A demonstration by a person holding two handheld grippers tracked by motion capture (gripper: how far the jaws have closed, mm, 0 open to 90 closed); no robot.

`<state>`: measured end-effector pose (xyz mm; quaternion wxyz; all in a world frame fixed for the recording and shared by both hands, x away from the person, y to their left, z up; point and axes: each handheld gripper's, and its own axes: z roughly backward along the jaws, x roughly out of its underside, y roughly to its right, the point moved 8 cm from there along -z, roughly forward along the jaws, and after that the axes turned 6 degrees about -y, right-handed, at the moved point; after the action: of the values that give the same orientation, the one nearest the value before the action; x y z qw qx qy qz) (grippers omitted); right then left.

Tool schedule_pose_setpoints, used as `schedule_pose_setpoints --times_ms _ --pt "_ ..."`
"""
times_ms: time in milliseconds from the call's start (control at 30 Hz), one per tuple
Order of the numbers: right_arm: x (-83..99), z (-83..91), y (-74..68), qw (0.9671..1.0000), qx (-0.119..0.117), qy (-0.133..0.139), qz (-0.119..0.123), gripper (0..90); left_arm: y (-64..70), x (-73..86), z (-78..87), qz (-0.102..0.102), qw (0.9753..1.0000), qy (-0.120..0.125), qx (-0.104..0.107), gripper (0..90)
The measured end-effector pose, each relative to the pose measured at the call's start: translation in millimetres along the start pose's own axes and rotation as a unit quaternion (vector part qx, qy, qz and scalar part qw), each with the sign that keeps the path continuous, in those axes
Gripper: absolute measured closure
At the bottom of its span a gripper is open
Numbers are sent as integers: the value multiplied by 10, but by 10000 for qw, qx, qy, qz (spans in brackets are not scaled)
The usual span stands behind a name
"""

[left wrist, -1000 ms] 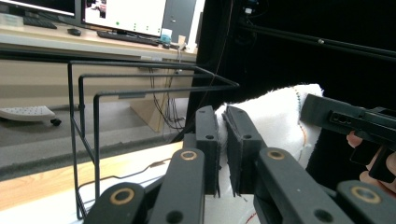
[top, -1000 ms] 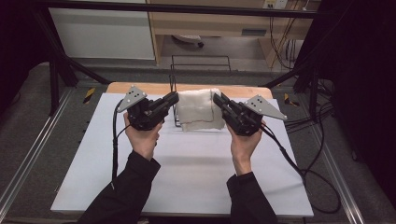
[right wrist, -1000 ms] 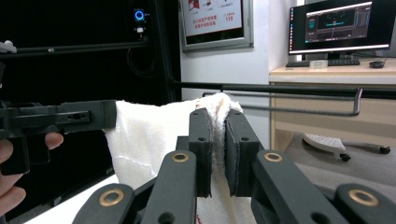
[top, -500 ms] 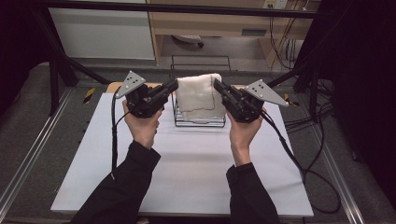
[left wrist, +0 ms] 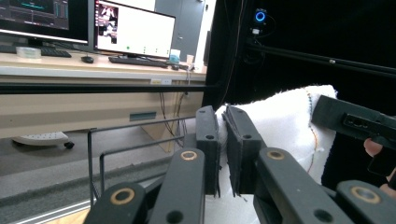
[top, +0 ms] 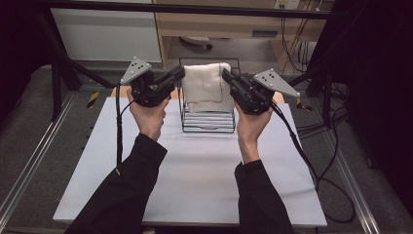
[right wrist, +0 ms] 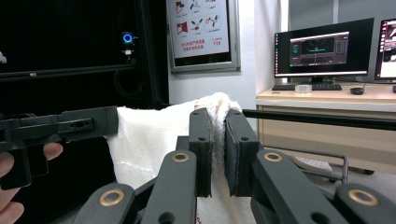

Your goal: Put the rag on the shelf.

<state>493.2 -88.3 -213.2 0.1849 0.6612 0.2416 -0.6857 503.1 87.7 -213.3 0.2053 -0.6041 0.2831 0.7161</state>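
A folded white towel point(top: 206, 87) hangs in the air between both grippers, above a black wire rack point(top: 208, 119) on the white table. My left gripper point(top: 181, 74) is shut on the towel's left top corner, and my right gripper point(top: 225, 74) is shut on its right top corner. In the left gripper view the jaws pinch the white towel point(left wrist: 280, 121) at their tips point(left wrist: 223, 114), with the rack's wires point(left wrist: 107, 144) below. The right gripper view has the towel point(right wrist: 154, 140) clamped between the jaws point(right wrist: 218, 115). The towel's lower edge hangs just over the rack's top.
The white table top point(top: 195, 180) spreads in front of the rack. Black frame bars point(top: 63, 63) and cables point(top: 311, 161) flank the table. A desk with monitors point(left wrist: 130, 30) stands beyond the table's far edge.
Both grippers have lifted the towel up and away from the table's surface, over the wire rack. The rack's inside now shows beneath the raised towel.
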Motion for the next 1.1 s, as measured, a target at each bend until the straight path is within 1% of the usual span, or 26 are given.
schedule_pose_setpoints --times_ms 200,433,600,767,900,1100 --pt "-95 -84 48 10000 54 25 -13 829 -35 -106 -46 -111 9999 16 -49 836" --pt "-204 -186 74 9999 127 41 33 829 -102 -215 -96 -88 9999 65 -87 836" --pt "-260 -248 84 9999 135 39 57 829 -146 -286 -120 -57 9999 73 -97 836" --pt "-326 -285 85 9999 111 83 21 829 -177 -375 -140 -90 9999 76 -116 836" --pt "-379 -314 94 9998 128 139 50 829 -190 -453 -162 -102 9998 112 -138 836" --pt "-429 -372 127 9998 135 175 0 829 -210 -554 -197 -185 9996 103 -198 836"
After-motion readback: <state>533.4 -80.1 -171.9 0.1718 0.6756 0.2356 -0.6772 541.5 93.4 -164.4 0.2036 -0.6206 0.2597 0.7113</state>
